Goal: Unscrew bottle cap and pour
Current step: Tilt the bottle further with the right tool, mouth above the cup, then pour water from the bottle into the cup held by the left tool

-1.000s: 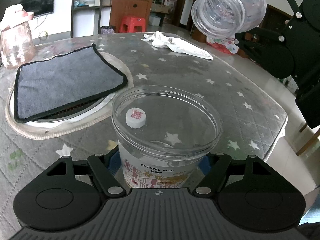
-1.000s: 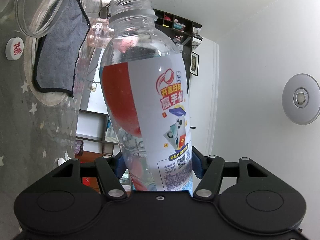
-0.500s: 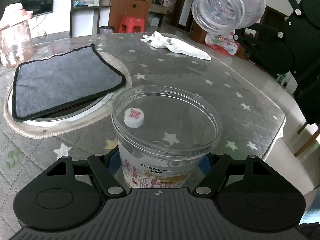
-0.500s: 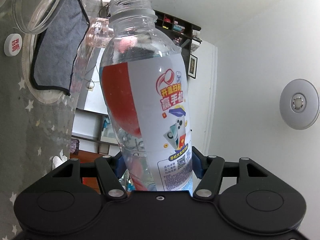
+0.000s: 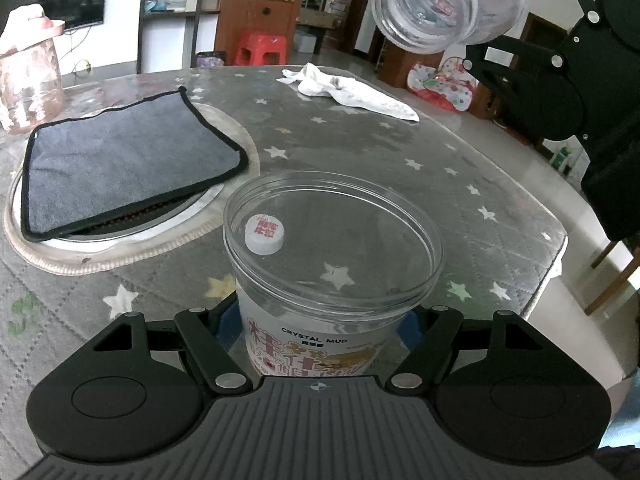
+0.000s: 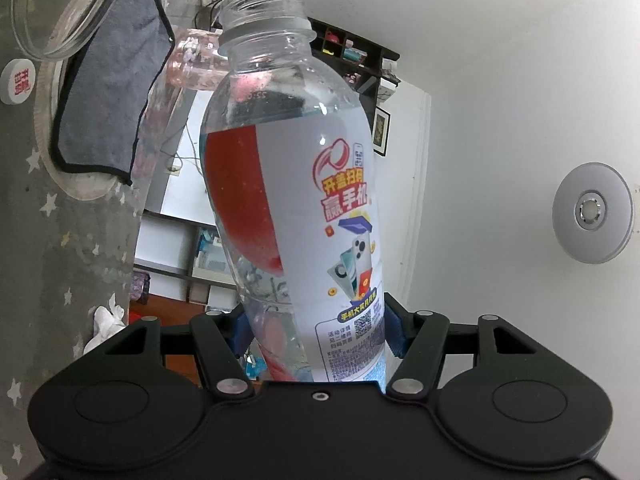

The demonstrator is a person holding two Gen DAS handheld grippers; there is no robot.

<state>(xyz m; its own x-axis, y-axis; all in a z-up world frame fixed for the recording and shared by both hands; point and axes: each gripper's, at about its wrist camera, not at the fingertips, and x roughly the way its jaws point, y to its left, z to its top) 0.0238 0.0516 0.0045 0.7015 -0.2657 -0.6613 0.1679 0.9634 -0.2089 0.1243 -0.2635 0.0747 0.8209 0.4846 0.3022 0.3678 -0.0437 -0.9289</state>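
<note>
My left gripper [image 5: 320, 330] is shut on a wide clear jar [image 5: 332, 248] labelled CRYSTAL MUD, upright on the table. My right gripper [image 6: 314, 330] is shut on an open plastic bottle [image 6: 292, 184] with a white and red label, tilted on its side. The bottle's open mouth [image 5: 424, 8] hangs in the air beyond the jar, up and to the right. The white bottle cap [image 5: 265, 234] lies on the table behind the jar's left side; it also shows in the right wrist view [image 6: 18, 82], beside the jar [image 6: 76, 12].
A grey cloth [image 5: 124, 164] with black edging lies on a round glass disc at left. A pink jar [image 5: 28, 84] stands at the far left. A white rag [image 5: 348, 92] lies further back. The table's edge [image 5: 560, 236] runs along the right.
The bottle in my right gripper has moved slightly up and away from the jar. The jar and my left gripper have not moved.
</note>
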